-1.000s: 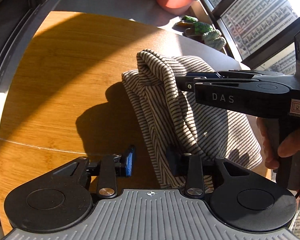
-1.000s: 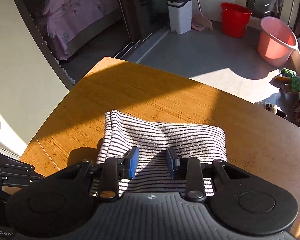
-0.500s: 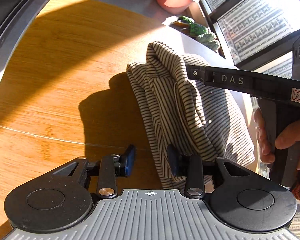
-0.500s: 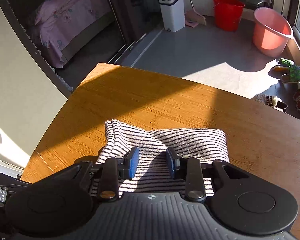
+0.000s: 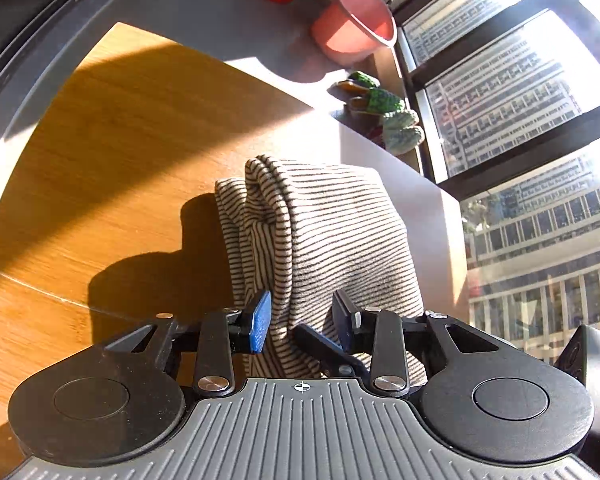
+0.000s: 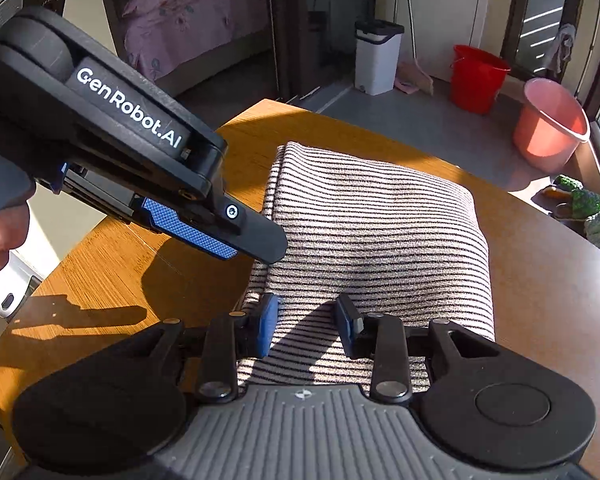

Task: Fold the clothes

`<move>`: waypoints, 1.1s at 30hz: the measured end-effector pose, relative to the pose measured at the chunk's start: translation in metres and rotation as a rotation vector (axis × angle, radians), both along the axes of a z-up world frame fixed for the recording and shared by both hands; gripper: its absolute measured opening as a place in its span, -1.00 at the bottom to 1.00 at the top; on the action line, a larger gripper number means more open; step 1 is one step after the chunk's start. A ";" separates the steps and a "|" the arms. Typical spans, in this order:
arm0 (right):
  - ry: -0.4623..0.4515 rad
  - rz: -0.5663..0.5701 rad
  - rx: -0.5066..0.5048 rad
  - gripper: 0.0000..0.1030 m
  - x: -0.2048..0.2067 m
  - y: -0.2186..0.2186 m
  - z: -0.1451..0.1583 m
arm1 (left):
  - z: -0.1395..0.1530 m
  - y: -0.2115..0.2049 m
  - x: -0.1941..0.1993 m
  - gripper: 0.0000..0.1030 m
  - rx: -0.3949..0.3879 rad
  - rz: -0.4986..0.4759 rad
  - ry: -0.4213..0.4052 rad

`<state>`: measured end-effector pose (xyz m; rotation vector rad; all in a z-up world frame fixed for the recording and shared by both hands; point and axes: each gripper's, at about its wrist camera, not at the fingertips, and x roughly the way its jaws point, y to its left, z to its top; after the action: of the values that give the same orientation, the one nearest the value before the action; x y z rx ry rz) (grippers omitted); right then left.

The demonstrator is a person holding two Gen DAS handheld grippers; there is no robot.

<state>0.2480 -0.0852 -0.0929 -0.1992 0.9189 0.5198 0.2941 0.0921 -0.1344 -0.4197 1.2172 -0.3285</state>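
Here we see the wooden table (image 6: 548, 280) under both tools, and on it the striped garment (image 6: 372, 232), folded into a thick bundle, lying ahead of and partly between our fingers. Our left gripper (image 5: 300, 322) has its fingers apart, and a standing fold of the cloth passes between them, touching the blue pad (image 5: 260, 322) of the left finger. Our right gripper (image 6: 309, 322) is also spread, its two fingers resting over the near edge of the bundle without pinching it. In the right wrist view, the left gripper comes in from the left side, its finger tip just at the left edge of the cloth.
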 end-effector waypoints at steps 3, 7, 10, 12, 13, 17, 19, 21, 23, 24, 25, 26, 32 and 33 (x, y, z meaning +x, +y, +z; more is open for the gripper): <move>0.031 0.038 0.047 -0.34 0.008 -0.008 0.006 | 0.002 -0.019 0.006 -0.30 0.059 -0.019 -0.011; 0.085 0.032 0.159 0.36 0.015 -0.052 0.029 | -0.006 -0.020 0.010 -0.09 0.080 -0.013 -0.018; 0.113 -0.069 0.221 0.61 0.027 -0.096 0.036 | -0.005 -0.019 0.007 0.00 0.086 -0.003 -0.018; 0.175 -0.126 0.242 0.65 0.039 -0.116 0.024 | -0.005 -0.017 0.003 0.02 0.082 0.008 -0.012; 0.207 -0.155 0.252 0.66 0.046 -0.126 0.018 | -0.005 -0.016 0.002 0.04 0.081 0.015 -0.009; 0.403 -0.169 0.297 0.67 0.064 -0.133 -0.019 | -0.007 -0.016 0.001 0.05 0.067 0.037 -0.002; 0.431 -0.138 0.311 0.64 0.062 -0.125 -0.029 | -0.009 -0.012 0.003 0.05 0.053 0.044 0.005; 0.387 -0.088 0.262 0.47 0.054 -0.107 -0.031 | -0.011 -0.007 0.005 0.05 0.041 0.050 0.015; 0.341 -0.059 0.222 0.47 0.055 -0.090 -0.030 | -0.011 0.001 0.006 0.06 0.056 0.064 0.008; 0.327 -0.052 0.229 0.45 0.059 -0.081 -0.030 | -0.009 0.007 0.008 0.06 0.077 0.075 -0.003; 0.314 -0.039 0.230 0.43 0.064 -0.072 -0.029 | -0.007 0.014 0.011 0.07 0.093 0.087 -0.012; 0.302 -0.025 0.231 0.43 0.070 -0.062 -0.029 | -0.006 0.023 0.017 0.07 0.100 0.102 -0.014; 0.225 0.017 0.212 0.43 0.110 -0.002 -0.024 | -0.009 0.077 0.054 0.29 0.116 0.202 -0.018; 0.213 0.019 0.206 0.43 0.115 0.007 -0.022 | -0.009 0.085 0.061 0.31 0.114 0.223 -0.018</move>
<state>0.3628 -0.0784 -0.1154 0.0353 1.0632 0.6576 0.3554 0.1773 -0.1434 -0.4483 1.1530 -0.0712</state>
